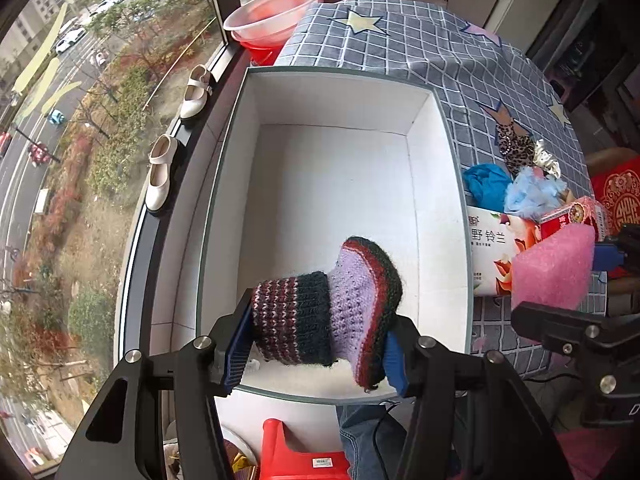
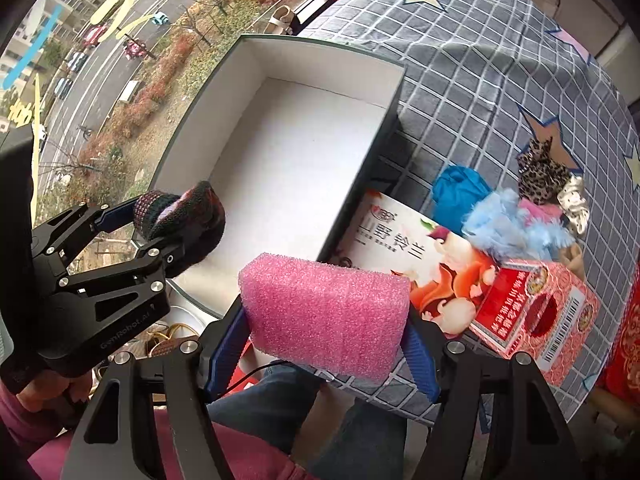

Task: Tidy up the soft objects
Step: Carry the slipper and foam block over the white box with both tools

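Note:
My left gripper [image 1: 316, 344] is shut on a knitted bootie [image 1: 328, 304], purple with dark striped cuff, held over the near end of the white open box [image 1: 340, 184]. The bootie also shows in the right wrist view [image 2: 180, 216], with the left gripper [image 2: 160, 232] over the box's [image 2: 280, 152] near left corner. My right gripper [image 2: 326, 340] is shut on a pink foam sponge [image 2: 324, 312], held right of the box above the table edge; the sponge shows in the left wrist view [image 1: 554, 268]. The box interior holds nothing else.
On the checked tablecloth [image 2: 480, 80] right of the box lie a blue cloth [image 2: 460, 196], a light blue fluffy item [image 2: 512, 224], a leopard scrunchie [image 2: 542, 176], a tissue pack [image 2: 420, 264] and a red carton [image 2: 536, 312]. Pink basins [image 1: 272, 16] and white shoes [image 1: 196, 92] sit by the window.

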Demonstrator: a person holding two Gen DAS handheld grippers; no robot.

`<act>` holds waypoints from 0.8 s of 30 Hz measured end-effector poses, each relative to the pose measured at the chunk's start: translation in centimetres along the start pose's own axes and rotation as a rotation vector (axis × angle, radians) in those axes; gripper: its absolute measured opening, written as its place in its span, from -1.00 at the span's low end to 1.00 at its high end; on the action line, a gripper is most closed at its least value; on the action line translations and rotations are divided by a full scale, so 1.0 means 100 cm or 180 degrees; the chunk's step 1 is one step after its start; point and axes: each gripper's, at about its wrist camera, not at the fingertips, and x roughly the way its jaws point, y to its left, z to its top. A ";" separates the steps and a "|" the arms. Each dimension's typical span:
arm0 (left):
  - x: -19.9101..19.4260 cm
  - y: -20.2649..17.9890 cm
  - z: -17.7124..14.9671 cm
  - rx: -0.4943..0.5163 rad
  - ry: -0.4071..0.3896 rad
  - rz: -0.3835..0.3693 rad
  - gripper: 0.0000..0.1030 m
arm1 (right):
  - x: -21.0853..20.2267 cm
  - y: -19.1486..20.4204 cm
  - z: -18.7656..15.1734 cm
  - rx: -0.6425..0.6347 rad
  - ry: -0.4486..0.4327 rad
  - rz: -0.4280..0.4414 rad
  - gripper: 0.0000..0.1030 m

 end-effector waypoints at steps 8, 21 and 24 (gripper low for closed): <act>0.008 0.014 -0.008 -0.0119 0.0101 0.0056 0.14 | 0.011 0.031 0.013 -0.0243 0.0071 0.0022 0.39; 0.017 0.018 -0.005 -0.0099 0.0185 0.0037 0.15 | 0.018 0.033 0.021 -0.0214 0.0134 0.0021 0.39; 0.019 0.019 -0.006 -0.0099 0.0224 0.0024 0.15 | 0.019 0.035 0.022 -0.0232 0.0148 0.0023 0.39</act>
